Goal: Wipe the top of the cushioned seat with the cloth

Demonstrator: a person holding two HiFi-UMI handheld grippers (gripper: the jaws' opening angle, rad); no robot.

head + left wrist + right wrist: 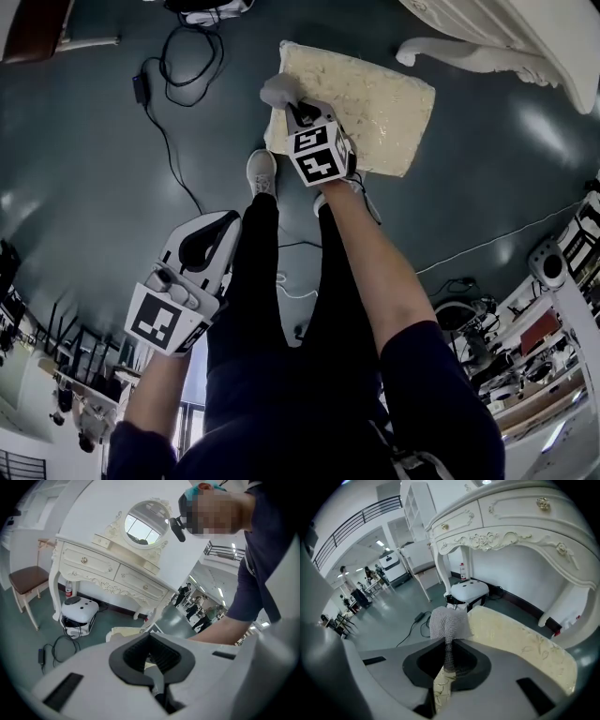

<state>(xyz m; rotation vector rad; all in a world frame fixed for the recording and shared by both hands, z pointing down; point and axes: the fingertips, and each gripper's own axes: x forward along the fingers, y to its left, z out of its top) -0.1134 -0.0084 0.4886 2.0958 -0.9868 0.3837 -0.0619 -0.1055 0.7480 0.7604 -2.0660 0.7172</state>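
Note:
The cream cushioned seat [375,103] lies low on the floor in front of the person's feet. My right gripper [296,111] hovers over its near left corner, shut on a grey knitted cloth [278,91]. In the right gripper view the cloth [448,623] bunches out past the jaws of the right gripper [449,660], with the seat [520,644] stretching away to the right. My left gripper [208,241] is held back beside the person's left leg, away from the seat, shut with nothing in it. The left gripper view shows this gripper [152,660] and a bit of the seat [123,632] beyond it.
A white carved dressing table [511,522] stands just beyond the seat, one leg [469,56] close to the seat's far edge. A white domed device [468,591] and black cables [173,94] lie on the floor to the left. A brown-seated chair [28,581] stands further left.

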